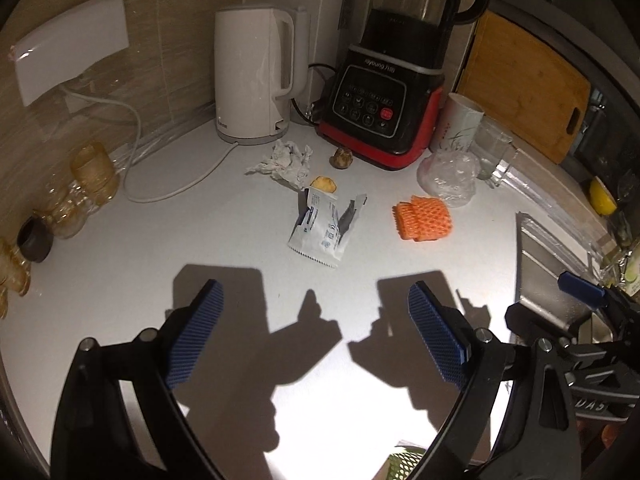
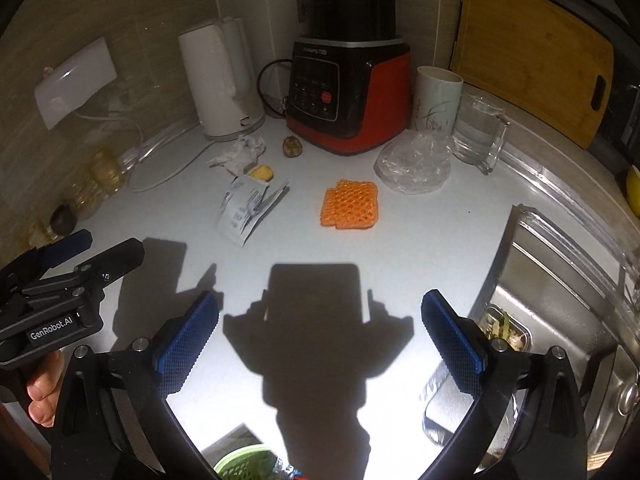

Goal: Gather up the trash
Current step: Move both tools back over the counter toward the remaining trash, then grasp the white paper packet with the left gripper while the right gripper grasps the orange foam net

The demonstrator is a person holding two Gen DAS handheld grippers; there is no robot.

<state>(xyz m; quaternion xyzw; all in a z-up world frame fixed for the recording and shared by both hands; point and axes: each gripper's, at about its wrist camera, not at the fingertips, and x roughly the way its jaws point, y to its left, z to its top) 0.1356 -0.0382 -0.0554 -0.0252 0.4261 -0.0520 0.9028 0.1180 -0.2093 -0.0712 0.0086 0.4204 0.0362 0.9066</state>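
Trash lies on the white counter: a torn white wrapper (image 1: 322,226) (image 2: 248,210), a crumpled tissue (image 1: 284,162) (image 2: 240,152), an orange foam net (image 1: 426,218) (image 2: 351,204), a yellow scrap (image 1: 323,184) (image 2: 262,172), a brown lump (image 1: 341,157) (image 2: 292,146) and a clear plastic bag (image 1: 450,174) (image 2: 414,160). My left gripper (image 1: 316,340) is open and empty, short of the wrapper. My right gripper (image 2: 320,336) is open and empty, short of the foam net. A green basket (image 2: 244,466) (image 1: 406,464) shows at the bottom edge.
A white kettle (image 1: 256,76) with its cord, a black and red blender (image 1: 384,112), a cup (image 2: 436,100), a glass jug (image 2: 480,132) and a wooden board (image 2: 532,52) line the back. Glass jars (image 1: 80,188) stand left. A steel sink (image 2: 560,320) lies right.
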